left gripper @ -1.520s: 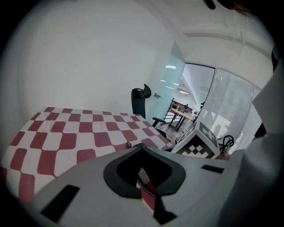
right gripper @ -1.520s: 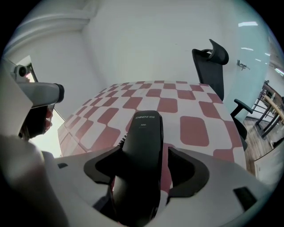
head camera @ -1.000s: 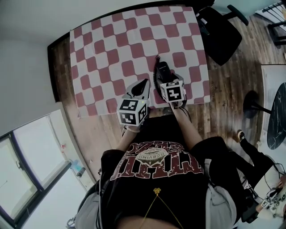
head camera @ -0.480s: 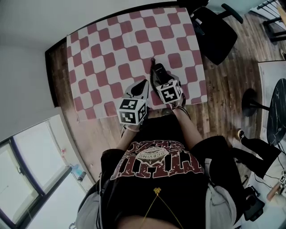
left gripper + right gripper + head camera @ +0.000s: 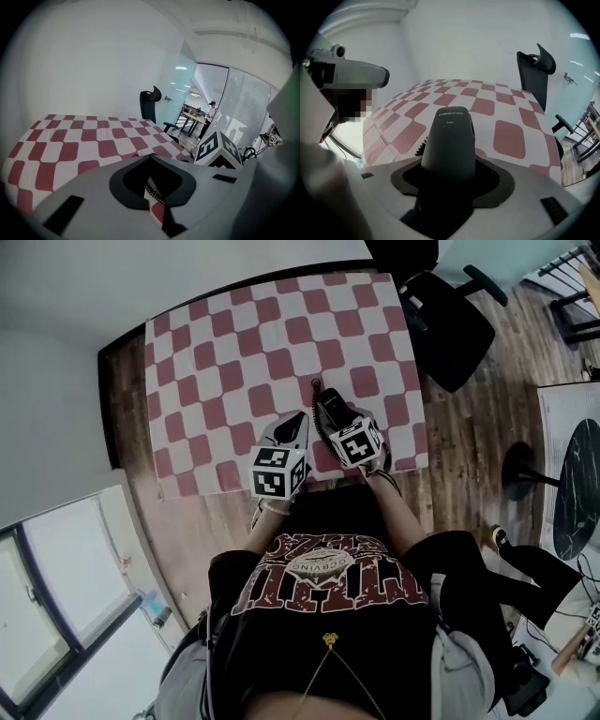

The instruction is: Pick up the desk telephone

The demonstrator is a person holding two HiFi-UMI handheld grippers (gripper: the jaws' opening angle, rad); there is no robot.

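- Two grippers sit at the counter's (image 5: 125, 362) near edge; the left hand-held gripper (image 5: 150, 155) has its jaws together, holding nothing.
- Right hand-held gripper (image 5: 449, 164): its jaws have just been closing and now clamp wide on one dark desk telephone (image 5: 449, 133), over the red-checked cloth (image 5: 234, 343).
- One black office chair (image 5: 450, 310) stands beyond.
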